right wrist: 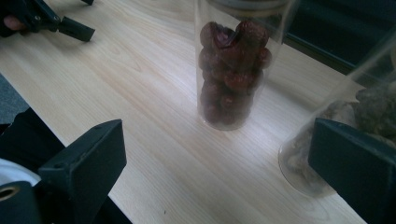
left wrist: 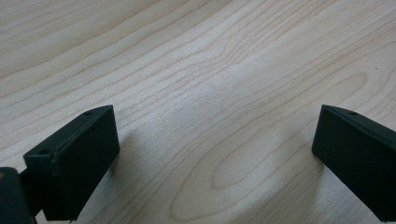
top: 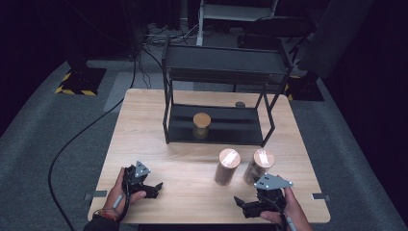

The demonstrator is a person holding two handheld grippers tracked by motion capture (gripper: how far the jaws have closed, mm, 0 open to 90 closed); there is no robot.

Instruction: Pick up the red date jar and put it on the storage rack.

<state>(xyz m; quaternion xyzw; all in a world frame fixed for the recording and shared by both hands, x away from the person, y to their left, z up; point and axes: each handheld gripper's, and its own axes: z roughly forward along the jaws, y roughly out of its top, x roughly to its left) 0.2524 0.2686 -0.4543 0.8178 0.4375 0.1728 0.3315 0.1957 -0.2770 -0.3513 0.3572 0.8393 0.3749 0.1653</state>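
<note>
We hold our right claw (top: 246, 206) low over the near right corner of the wooden surface (top: 159, 125), its jaws spread wide with nothing between them. Just ahead of it stand two clear jars with round wooden lids. The jar of dark red fruit (right wrist: 232, 70) is straight in front of the claw in the right gripper view, upright and apart from both jaws. The jar of pale brownish pieces (right wrist: 336, 121) is nearer, tilted in that view, and its base sits just behind the jaw at that view's right; we cannot tell whether that jaw touches the glass. In the high view the two jars stand side by side, near one another but not touching, just beyond the right claw.

Our left claw (top: 153, 188) rests well off to the left of the right one, near the front edge of the surface. Its jaws are wide apart too, with bare wood grain between them.

Farther beyond the jars, a black two-tier rack (top: 226, 72) stands at the far side, and a third lidded jar (top: 201, 125) sits on its lower shelf.
</note>
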